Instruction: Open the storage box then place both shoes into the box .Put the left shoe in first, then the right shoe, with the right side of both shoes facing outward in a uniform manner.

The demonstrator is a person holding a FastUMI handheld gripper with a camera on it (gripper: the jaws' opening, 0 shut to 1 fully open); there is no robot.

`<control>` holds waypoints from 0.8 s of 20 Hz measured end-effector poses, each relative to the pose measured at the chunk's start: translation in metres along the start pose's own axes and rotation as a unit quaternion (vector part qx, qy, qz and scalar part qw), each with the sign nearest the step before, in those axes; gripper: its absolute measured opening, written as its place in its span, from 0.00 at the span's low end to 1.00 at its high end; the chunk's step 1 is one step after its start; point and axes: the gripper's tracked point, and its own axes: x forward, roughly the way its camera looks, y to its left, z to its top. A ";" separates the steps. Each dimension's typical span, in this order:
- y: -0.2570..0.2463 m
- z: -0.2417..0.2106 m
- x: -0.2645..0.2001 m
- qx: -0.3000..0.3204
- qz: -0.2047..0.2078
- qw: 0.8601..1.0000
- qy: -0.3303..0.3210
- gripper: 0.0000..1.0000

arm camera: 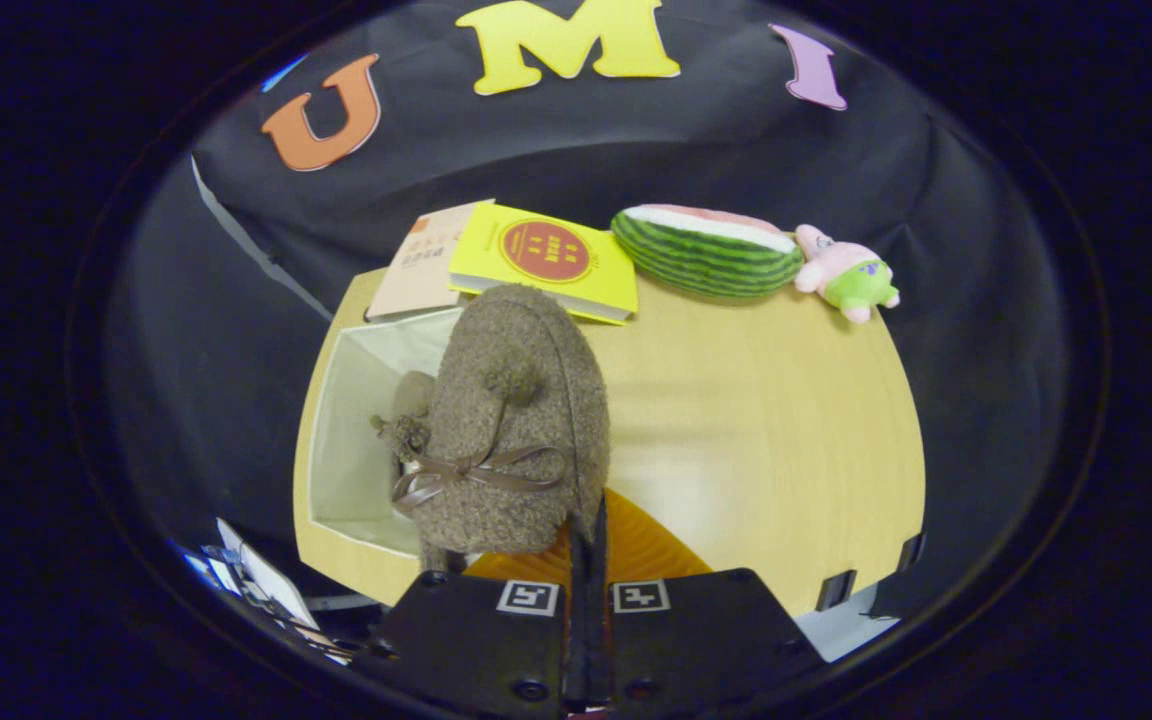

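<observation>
No brand name can be read anywhere. On the yellow book [546,260] a red round seal with small characters is seen, too small to be made out; the beige book [421,265] tucked under its left side carries a few dark characters and a small orange mark, also illegible. 2 square black-and-white marker tags are fixed on the gripper [587,545], 1 on each finger block.

The gripper's 2 fingers are pressed nearly together, with only a thin dark slit between them, and the heel edge of a brown slipper [521,430] is pinched there. The slipper is made of fuzzy grey-brown fabric, with a pompom of the same stuff on top and a thin brown ribbon bow across the instep. It is held toe-away, hanging over the right side of the open storage box [351,440], a white-lined rectangular box set at the left part of the light wooden table [776,430]. Inside the box, a second slipper [408,415] of the same fabric is partly seen, to the left of the held one.

An orange wedge-shaped surface [641,550] is seen just ahead of the fingers, right of the slipper. At the far edge of the table a watermelon-slice plush [706,250] lies, and a small pink and green plush toy [846,272] is touching its right end.
</observation>
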 end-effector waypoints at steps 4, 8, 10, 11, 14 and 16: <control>0.045 0.007 0.008 0.003 -0.004 1.000 -0.014 0.06; 0.072 0.017 0.027 0.006 -0.024 0.999 -0.047 0.06; 0.086 0.022 0.039 0.009 -0.019 0.998 -0.058 0.06; 0.094 0.024 0.045 0.007 -0.016 0.998 -0.063 0.06; 0.112 0.025 0.062 -0.001 -0.011 0.997 -0.071 0.06; 0.120 0.024 0.075 -0.018 -0.018 0.997 -0.075 0.06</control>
